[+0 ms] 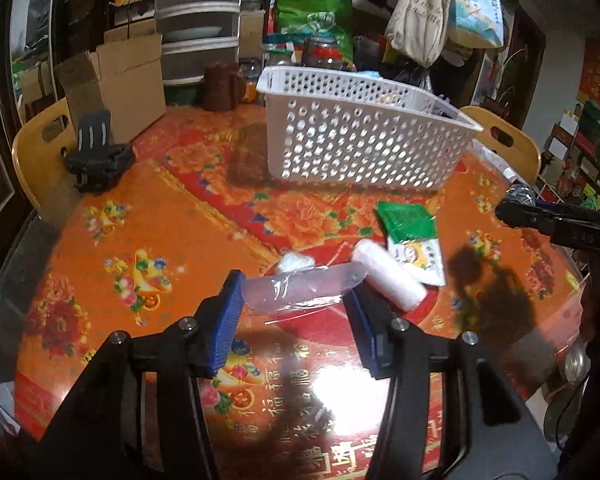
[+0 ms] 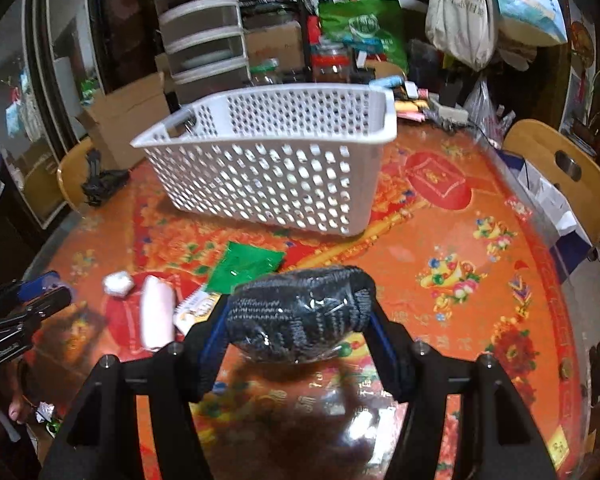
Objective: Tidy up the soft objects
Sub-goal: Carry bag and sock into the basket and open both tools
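My left gripper is shut on a clear plastic packet with a pale flat item inside, held just above the table. In the right wrist view my right gripper is shut on a dark knitted bundle wrapped in clear film. A white perforated basket stands at the far middle of the table. On the cloth in front of it lie a green-and-white packet, a white roll and a small white wad.
The round table wears a glossy red-orange flowered cover. A black stand and a cardboard box sit at the far left, a brown pot and jars behind the basket. Wooden chairs flank the table.
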`<move>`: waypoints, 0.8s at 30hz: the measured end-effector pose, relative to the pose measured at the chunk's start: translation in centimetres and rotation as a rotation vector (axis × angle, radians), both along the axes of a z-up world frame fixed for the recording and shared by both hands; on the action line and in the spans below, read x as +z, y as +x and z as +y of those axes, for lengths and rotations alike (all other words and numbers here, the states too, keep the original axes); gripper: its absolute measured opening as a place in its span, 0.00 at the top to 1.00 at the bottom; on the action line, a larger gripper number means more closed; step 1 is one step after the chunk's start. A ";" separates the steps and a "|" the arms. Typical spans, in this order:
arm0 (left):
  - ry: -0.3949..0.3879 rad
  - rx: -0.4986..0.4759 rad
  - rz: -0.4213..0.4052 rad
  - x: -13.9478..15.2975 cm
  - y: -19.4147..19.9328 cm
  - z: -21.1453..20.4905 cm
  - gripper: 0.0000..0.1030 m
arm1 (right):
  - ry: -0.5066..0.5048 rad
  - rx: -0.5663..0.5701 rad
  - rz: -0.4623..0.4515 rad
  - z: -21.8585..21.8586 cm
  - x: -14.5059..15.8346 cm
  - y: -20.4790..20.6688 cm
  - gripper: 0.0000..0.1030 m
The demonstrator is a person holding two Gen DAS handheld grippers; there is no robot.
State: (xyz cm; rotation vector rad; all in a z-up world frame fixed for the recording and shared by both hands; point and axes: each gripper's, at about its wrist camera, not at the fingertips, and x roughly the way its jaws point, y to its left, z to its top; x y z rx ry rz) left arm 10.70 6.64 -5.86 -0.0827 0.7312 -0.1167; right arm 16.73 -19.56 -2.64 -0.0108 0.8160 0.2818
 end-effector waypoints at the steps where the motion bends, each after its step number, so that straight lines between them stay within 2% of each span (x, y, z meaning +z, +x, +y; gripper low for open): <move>1: 0.004 -0.003 -0.007 0.4 -0.1 -0.2 0.54 | 0.007 0.005 -0.009 0.0 0.5 -0.3 0.39; 5: 0.026 -0.028 -0.043 2.6 -0.2 -1.1 0.54 | 0.020 0.016 -0.049 0.1 2.7 -1.4 0.39; 14: 0.020 -0.072 -0.106 7.5 0.8 -2.4 0.54 | 0.039 0.032 -0.104 -0.2 6.6 -2.0 0.39; 18: 0.014 -0.085 -0.124 10.0 2.4 -3.0 0.54 | 0.043 0.052 -0.122 0.1 8.4 -1.2 0.39; 24: 0.003 -0.123 -0.119 12.4 5.7 -4.5 0.54 | 0.059 0.060 -0.129 0.7 10.5 1.7 0.39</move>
